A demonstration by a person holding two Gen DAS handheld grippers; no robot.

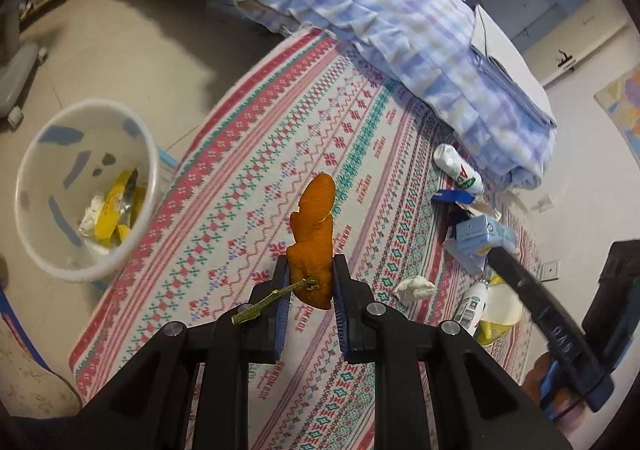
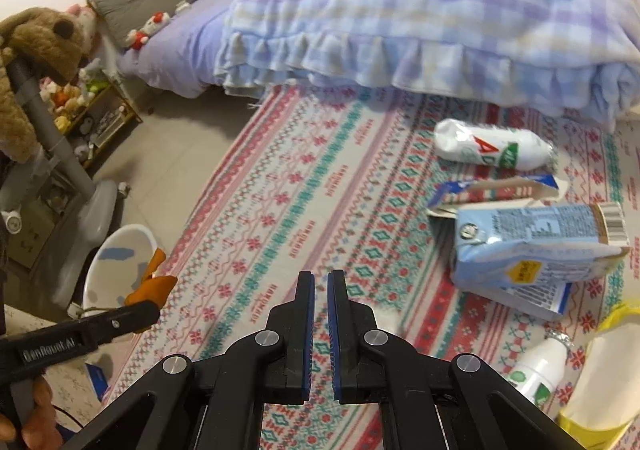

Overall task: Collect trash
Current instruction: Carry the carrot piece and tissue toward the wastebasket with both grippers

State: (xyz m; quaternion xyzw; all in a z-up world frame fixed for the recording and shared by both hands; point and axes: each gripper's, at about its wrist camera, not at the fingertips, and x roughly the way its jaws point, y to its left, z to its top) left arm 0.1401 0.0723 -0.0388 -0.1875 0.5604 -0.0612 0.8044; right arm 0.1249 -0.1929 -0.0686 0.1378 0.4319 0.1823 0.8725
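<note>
The left gripper (image 1: 310, 282) pinches a curled, leathery orange peel (image 1: 314, 234) with its thin green stem, carried clear of the woven patterned rug (image 1: 248, 177) toward the round white plastic bin (image 1: 86, 185) beside that rug, presumably for dropping, while the right gripper (image 2: 319, 292) hangs pressed together, empty.

floor: beige tiles (image 1: 120, 49) | near: patterned woven rug (image 2: 304, 185) | far: bed with checked quilt (image 2: 400, 29) | right: white wall (image 1: 592, 169)
</note>
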